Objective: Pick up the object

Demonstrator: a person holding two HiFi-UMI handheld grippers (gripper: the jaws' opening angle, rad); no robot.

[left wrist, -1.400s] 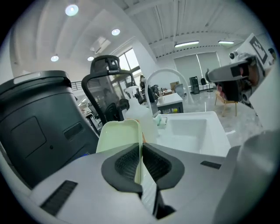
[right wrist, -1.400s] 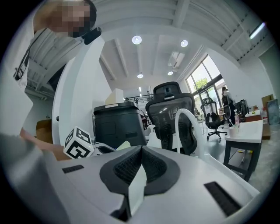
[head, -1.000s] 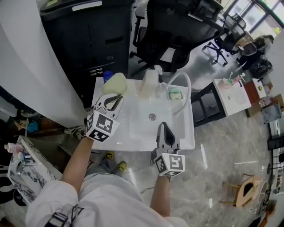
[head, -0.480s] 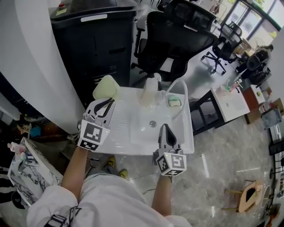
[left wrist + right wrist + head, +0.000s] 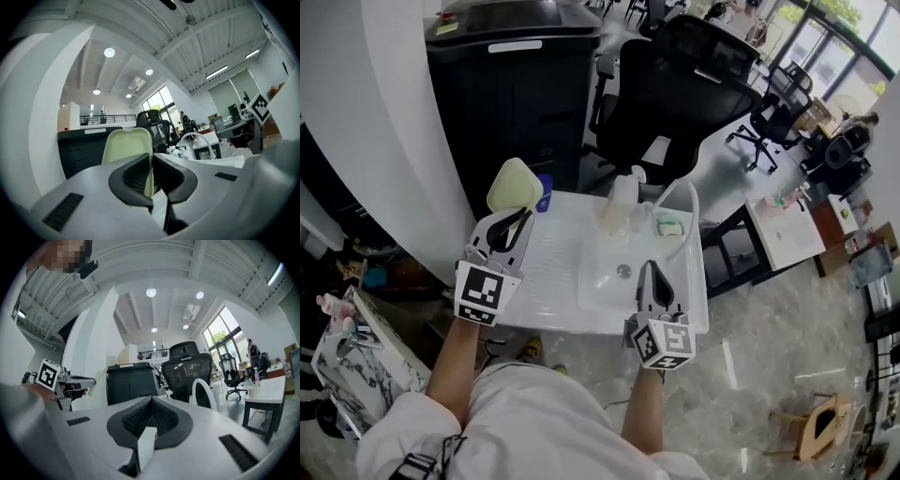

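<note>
A pale yellow-green flat plastic piece (image 5: pixel 514 184) with rounded corners stands lifted above the left end of the white sink unit (image 5: pixel 558 281). My left gripper (image 5: pixel 510 220) is shut on its lower edge; in the left gripper view the plastic piece (image 5: pixel 127 146) rises upright from between the jaws of the left gripper (image 5: pixel 151 180). My right gripper (image 5: pixel 653 278) hovers over the sink's front right rim, shut with nothing in it. In the right gripper view the right gripper (image 5: pixel 150 420) has its pads together, and the left gripper (image 5: pixel 75 385) shows at far left.
The basin drain (image 5: pixel 623 271), a translucent soap bottle (image 5: pixel 619 202), a curved white faucet (image 5: pixel 684 202) and a green sponge (image 5: pixel 669 226) sit on the sink unit. A black cabinet (image 5: pixel 520 84) and office chair (image 5: pixel 689 84) stand behind. A blue cup (image 5: pixel 544 192) stands at the sink's back left.
My left gripper has risen and moved left with the yellow-green piece, lifting it off the sink top. The right gripper has stayed over the front rim.
</note>
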